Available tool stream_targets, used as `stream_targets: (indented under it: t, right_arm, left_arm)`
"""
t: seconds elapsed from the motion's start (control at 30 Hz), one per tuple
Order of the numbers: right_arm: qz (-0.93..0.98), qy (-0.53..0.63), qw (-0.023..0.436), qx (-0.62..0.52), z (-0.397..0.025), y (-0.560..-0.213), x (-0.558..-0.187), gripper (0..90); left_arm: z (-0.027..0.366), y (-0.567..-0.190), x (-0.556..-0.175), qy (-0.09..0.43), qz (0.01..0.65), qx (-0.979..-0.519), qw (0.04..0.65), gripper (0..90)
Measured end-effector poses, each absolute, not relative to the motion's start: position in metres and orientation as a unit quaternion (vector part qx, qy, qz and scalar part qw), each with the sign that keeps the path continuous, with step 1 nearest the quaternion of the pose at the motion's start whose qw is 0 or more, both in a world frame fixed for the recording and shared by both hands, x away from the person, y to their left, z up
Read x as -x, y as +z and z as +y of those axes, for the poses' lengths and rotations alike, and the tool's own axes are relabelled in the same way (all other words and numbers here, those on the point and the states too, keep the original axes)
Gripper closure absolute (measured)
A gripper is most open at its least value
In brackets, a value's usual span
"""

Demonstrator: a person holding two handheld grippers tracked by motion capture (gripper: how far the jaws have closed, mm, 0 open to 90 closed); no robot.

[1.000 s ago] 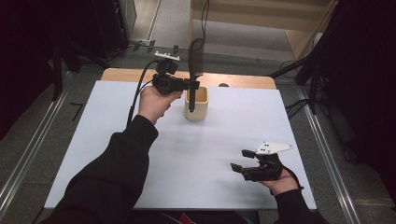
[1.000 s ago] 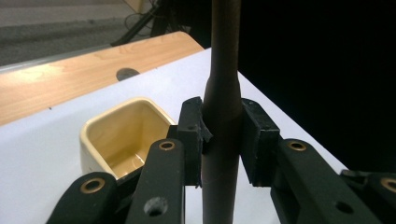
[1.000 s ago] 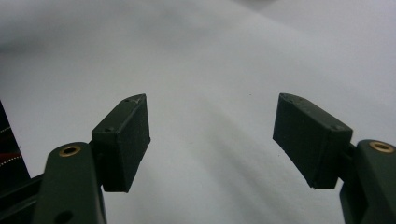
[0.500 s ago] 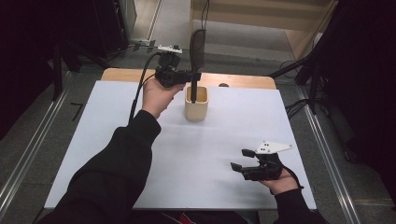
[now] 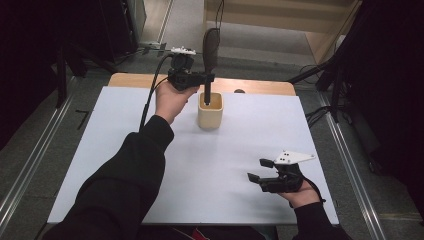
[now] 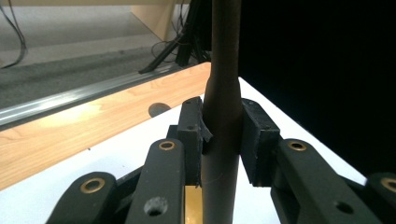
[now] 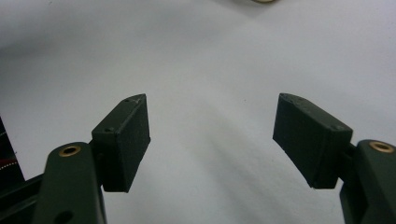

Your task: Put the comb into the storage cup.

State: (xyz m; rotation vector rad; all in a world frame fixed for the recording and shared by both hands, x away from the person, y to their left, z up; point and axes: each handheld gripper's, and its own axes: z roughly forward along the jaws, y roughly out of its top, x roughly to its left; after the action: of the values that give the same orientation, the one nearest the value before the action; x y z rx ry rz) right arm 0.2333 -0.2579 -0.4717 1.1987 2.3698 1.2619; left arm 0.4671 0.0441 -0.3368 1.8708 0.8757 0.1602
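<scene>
Item: dark utensil, long-handled, spoon- or spatula-like, upright, broad end uppermost, lower end inside the beige cup. Pinched at mid-handle by the left gripper, jaws pressed against both sides of the shaft. Change against a second ago: raised above the cup, gripper carried up and toward the far edge, more handle now clear of the rim; tip apparently not yet out. Judged meaning: extraction from the cup under way, a further straight lift needed before any sideways carry. Cup: on the white table, toward its far side, standing alone, unmoved across the interval. Beyond the cup: bare wooden strip with a small dark round mark. Right gripper: well on the near right of the cup, low over the table, jaws spread wide and holding nothing, position unchanged. Obstructions: none on the surface around the cup; cup rim the one snag for the tip, light cup liable to tip or drag if the handle leans; left cable trailing left of the cup, clear of it.
</scene>
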Motion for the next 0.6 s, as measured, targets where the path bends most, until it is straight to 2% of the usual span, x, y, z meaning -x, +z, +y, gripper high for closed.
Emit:
stream_targets:
  t: [0.6]
  right_arm:
    - [0.804, 0.425, 0.096, -0.405, -0.257, -0.473, -0.235, 25.5]
  left_arm:
    - [0.041, -0.354, -0.479, 0.066, 0.366, -0.778, 0.506, 72.7]
